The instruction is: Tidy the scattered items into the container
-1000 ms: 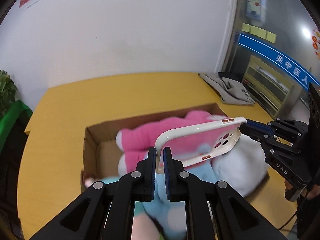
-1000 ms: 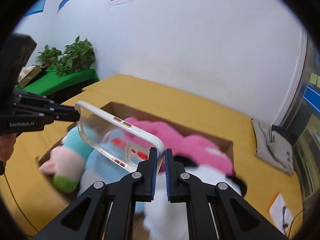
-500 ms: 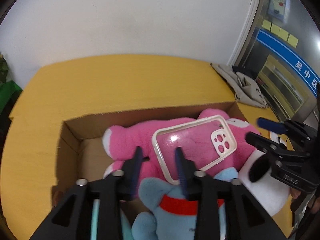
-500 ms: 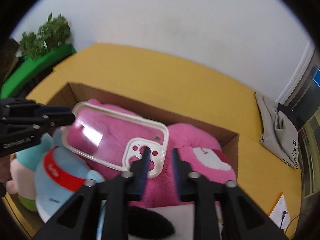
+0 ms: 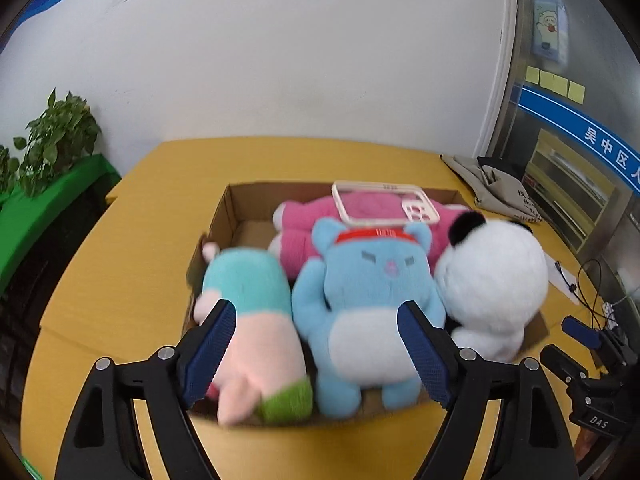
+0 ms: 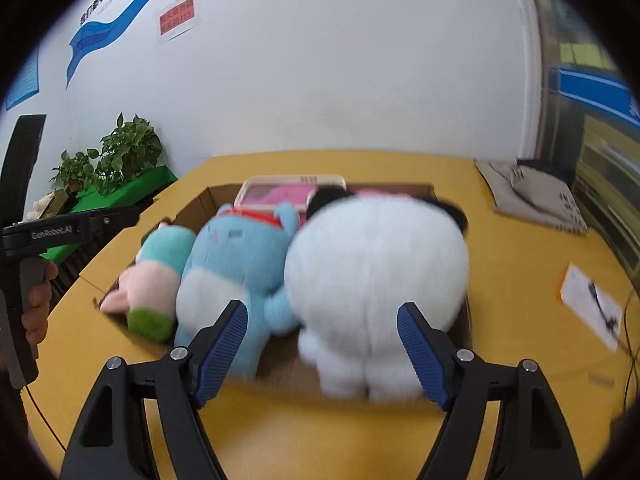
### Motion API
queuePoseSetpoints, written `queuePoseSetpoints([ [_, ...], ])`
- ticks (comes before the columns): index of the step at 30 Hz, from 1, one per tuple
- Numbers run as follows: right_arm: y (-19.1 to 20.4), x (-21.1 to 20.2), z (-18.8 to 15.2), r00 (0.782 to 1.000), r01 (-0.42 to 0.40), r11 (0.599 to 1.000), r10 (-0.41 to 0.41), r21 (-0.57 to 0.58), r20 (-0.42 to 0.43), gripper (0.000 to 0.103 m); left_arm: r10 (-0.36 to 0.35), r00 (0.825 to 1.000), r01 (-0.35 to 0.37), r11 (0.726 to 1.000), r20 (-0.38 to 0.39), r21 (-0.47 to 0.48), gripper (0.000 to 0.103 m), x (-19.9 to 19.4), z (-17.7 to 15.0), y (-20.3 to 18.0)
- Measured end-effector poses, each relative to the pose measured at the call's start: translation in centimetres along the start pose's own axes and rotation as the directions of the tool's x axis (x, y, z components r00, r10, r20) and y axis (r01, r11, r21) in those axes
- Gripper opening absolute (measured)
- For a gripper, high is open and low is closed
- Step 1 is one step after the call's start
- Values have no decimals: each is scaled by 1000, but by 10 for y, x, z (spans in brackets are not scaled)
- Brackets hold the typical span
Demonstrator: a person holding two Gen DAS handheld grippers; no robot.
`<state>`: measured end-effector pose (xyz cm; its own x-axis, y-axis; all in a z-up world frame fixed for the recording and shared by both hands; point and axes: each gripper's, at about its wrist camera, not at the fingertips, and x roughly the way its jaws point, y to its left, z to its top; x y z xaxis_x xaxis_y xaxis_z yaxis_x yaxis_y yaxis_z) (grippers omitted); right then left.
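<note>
In the left wrist view, "DAS" stands in white on the right claw point(image 5: 582, 338) body, and "吴中区" on a blue door band point(image 5: 580, 126). In the right wrist view, "GenRobot.AI" marks the left claw point(image 6: 120, 216). The red wall notice point(image 6: 177, 16) is unreadable.

phone case point(image 5: 383, 209) released onto the pink plush point(image 5: 312, 220), both tools — left point(image 5: 322, 350), right point(image 6: 322, 350) — opened, drawn back

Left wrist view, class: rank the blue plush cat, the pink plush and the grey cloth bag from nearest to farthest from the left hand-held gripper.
1. Blue plush cat: between the open fingers of the left hand-held gripper, at the box front.
2. Pink plush: behind the cat, under the phone case.
3. Grey cloth bag: on the table's far right, outside the box.
</note>
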<state>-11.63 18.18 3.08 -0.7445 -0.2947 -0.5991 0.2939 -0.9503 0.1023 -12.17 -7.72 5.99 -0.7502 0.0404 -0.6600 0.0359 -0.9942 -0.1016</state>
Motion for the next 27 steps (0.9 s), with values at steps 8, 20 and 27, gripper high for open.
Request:
queuePoseSetpoints([
  [8,0,-28,-47,997,69,997,-68,47,-27,77,9,1000,-10,1000,-20,-22,87,-22,-51,-15],
  [20,6,-52,-58,996,82,996,-81,43,-22,77,12,1000,-12,1000,12,-6,98,-51,-83,-38],
  [27,9,-53,-59,997,75,996,-74,57,-19,77,35,999,-35,999,29,-3,103,-55,-89,-40],
])
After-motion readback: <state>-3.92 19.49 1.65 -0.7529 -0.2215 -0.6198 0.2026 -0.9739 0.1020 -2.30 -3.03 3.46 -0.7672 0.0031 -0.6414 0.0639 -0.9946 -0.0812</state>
